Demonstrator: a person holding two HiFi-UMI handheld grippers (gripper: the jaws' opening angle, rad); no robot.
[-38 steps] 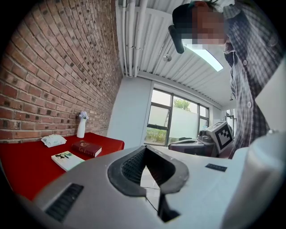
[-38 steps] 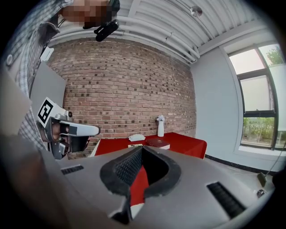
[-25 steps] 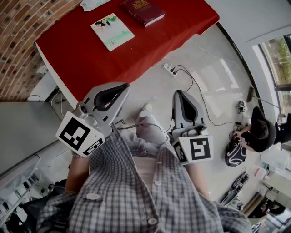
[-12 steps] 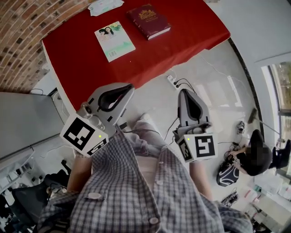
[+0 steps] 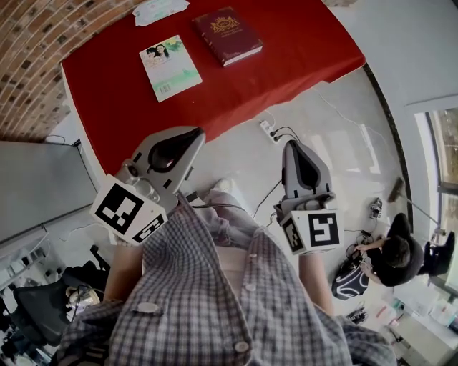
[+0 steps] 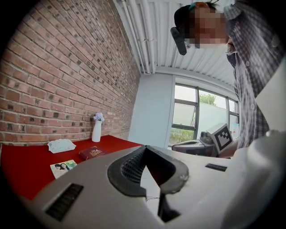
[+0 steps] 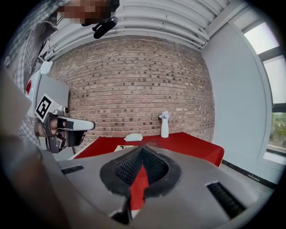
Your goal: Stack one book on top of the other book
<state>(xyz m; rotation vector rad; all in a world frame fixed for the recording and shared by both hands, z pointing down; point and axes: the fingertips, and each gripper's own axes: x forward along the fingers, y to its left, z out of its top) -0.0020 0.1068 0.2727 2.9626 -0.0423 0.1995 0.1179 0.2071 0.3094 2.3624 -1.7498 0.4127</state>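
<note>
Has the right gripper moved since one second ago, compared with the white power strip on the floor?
Yes. The right gripper has moved forward, closer to the white power strip and to the edge of the red table.

Lab-like studio, brick wall (image 5: pixel 43 43), floor cables (image 5: pixel 280 133)

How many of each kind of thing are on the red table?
Books: 2, the maroon book and the pale picture-cover book
Tissue packs: 1, the tissue pack
Vases: 1, the white vase with flowers in it
Total: 4
</note>
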